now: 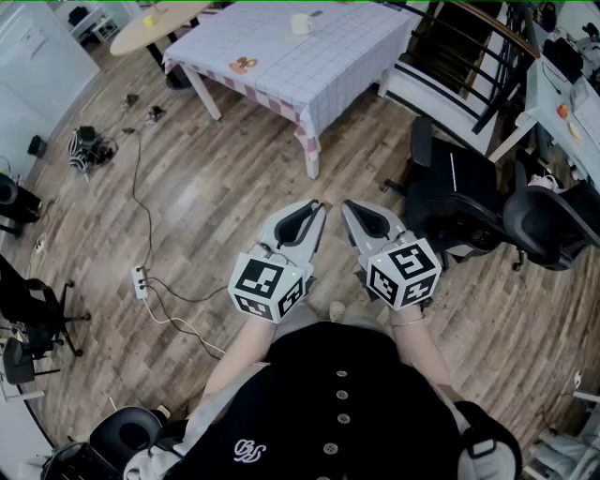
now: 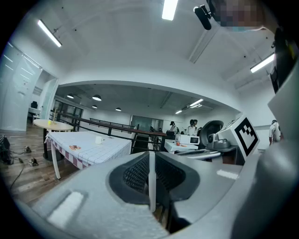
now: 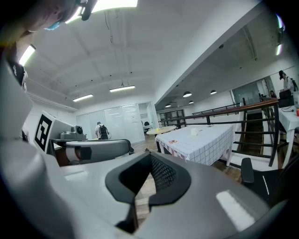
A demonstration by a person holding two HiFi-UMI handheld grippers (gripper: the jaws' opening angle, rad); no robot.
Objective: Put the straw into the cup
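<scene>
Two hand-held grippers, side by side. Left gripper (image 1: 317, 208): jaws clamped on a white straw (image 2: 151, 184), which stands upright between the pads. Right gripper (image 1: 349, 208): jaws closed, nothing between them. Cup (image 1: 300, 23): on the checked table (image 1: 328, 56), well ahead.

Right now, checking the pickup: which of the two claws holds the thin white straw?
The left claw: the thin white straw stands pinched between its jaws, while the right claw is shut on nothing.

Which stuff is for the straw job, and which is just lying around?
For the job: straw in the left gripper; cup on the checked table.
Just lying about: black chairs; power strip; round table.
</scene>
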